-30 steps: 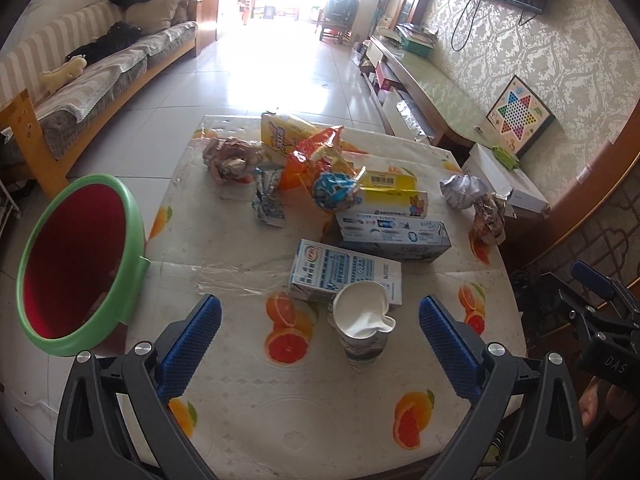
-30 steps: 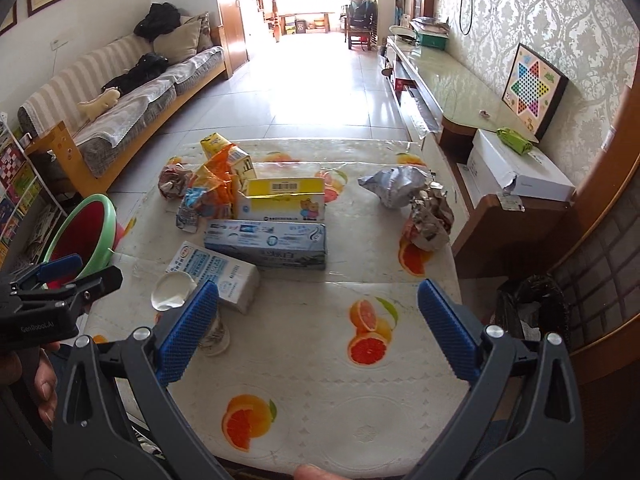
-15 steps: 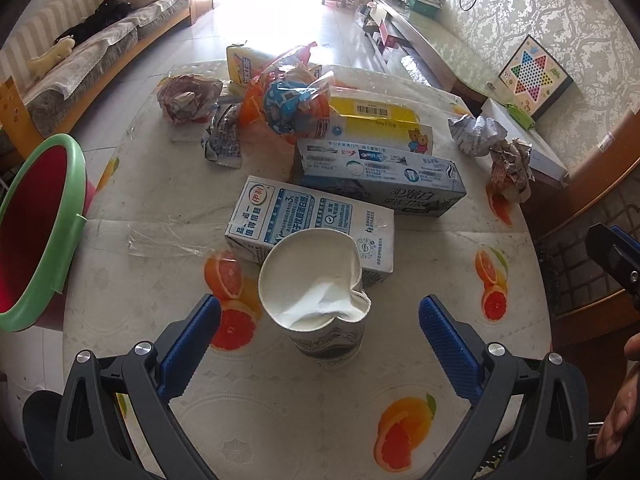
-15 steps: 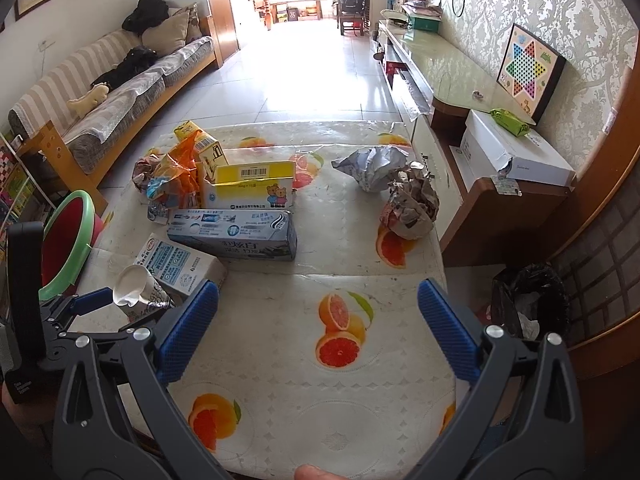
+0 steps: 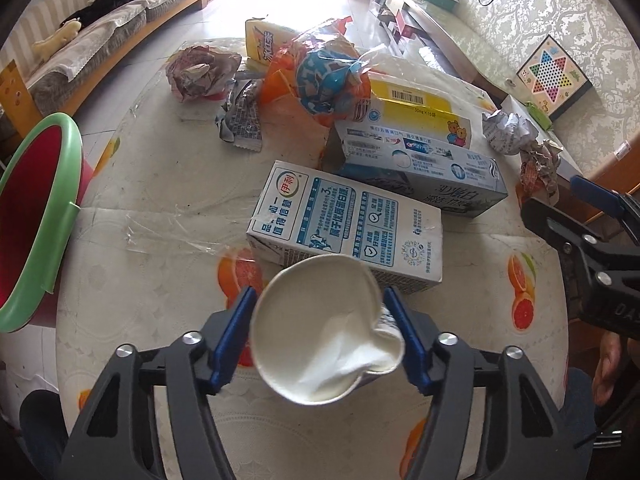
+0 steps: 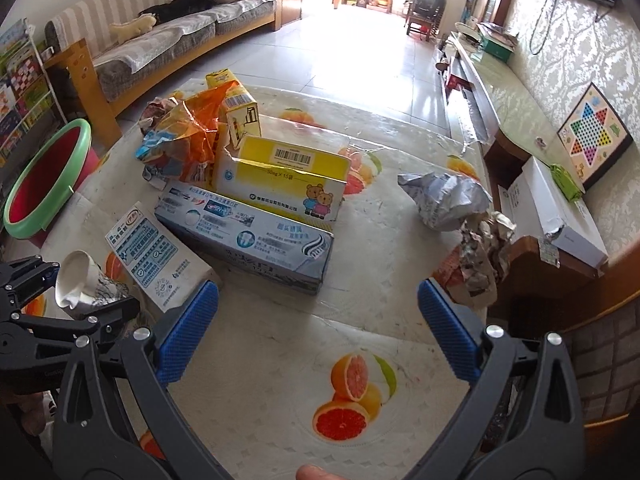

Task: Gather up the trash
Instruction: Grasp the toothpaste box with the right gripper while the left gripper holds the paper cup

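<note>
Left wrist, change: the left gripper (image 5: 326, 334) has dropped close over the bench (image 5: 160, 184), and its jaws, wide a second ago, have just been closing; the blue pads now sit against both sides of the paper cup (image 5: 324, 332).
Left wrist, cup: white inside, rim dented into a pinched spout on the right, standing just in front of the milk carton (image 5: 348, 228).
Left wrist, hidden: the cup's base is out of sight under its own rim, so contact with the bench can't be told; its printed outer wall barely shows.
Left wrist, textures: glossy carton lying flat; toothpaste box (image 5: 416, 172) behind the carton; crinkled orange snack bag (image 5: 316, 76) farther back; crumpled paper balls right of the toothpaste box; red bin (image 5: 36, 220) with green rim off the bench, left of the carton.
Right wrist, change: the right gripper (image 6: 318, 326) has swung nearer the toothpaste box (image 6: 248, 236); jaws spread wide, nothing between them.
Right wrist, cup: the paper cup (image 6: 82, 280) shows at far left, left of the milk carton (image 6: 156, 256), in the left gripper (image 6: 60, 284).
Right wrist, hidden: the left gripper is cut by the frame edge; a fingertip pokes in at bottom.
Right wrist, textures: yellow cardboard box (image 6: 284, 180) behind the toothpaste box; silvery crumpled wrapper (image 6: 448, 200) to its right; fruit-print cloth on the bench (image 6: 400, 264).
</note>
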A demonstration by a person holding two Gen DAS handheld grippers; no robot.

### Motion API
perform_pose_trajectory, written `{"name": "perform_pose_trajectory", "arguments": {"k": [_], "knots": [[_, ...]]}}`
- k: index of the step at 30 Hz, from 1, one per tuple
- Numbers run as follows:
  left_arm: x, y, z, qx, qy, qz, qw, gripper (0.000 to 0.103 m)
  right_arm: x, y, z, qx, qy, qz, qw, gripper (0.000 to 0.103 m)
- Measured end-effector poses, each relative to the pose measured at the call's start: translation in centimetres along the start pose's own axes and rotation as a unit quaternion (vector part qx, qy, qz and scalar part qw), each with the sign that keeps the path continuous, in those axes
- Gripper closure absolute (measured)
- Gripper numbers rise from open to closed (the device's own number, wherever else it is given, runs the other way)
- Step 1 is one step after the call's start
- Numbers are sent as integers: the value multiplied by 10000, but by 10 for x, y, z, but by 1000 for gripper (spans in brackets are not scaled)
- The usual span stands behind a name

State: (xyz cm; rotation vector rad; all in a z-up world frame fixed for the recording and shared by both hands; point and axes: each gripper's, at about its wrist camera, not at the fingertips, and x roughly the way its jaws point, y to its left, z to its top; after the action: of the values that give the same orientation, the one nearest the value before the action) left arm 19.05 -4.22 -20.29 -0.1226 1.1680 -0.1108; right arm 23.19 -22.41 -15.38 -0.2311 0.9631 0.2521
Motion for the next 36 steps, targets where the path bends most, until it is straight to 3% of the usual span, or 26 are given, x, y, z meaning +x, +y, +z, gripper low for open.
{"name": "perform_pose_trajectory", "arguments": {"k": [8, 15, 20, 24, 29, 36], "knots": [[-16, 12, -2, 38, -161, -51, 9999, 48, 33, 21, 22, -911, 124, 217, 9955, 5], [-25, 20, -7, -30, -146, -107, 9998, 48, 60, 33, 28, -1682, 352, 455, 9841, 5], [-27, 24, -6, -62, -177, -150, 9997, 48, 72, 29, 32, -1676, 639, 867, 9800, 21], [-28, 26, -5, -62, -191, -173, 9996, 48, 71, 29, 31, -1616, 701, 937, 9799, 24], [-30, 24, -5, -10, -244, -189, 9995, 48, 62, 32, 25, -1637, 828, 1118, 9767, 44], [-38, 23, -10, -1, -332, -228, 9992, 48, 44, 31, 16, -1588, 851, 1157, 9768, 58]]}}
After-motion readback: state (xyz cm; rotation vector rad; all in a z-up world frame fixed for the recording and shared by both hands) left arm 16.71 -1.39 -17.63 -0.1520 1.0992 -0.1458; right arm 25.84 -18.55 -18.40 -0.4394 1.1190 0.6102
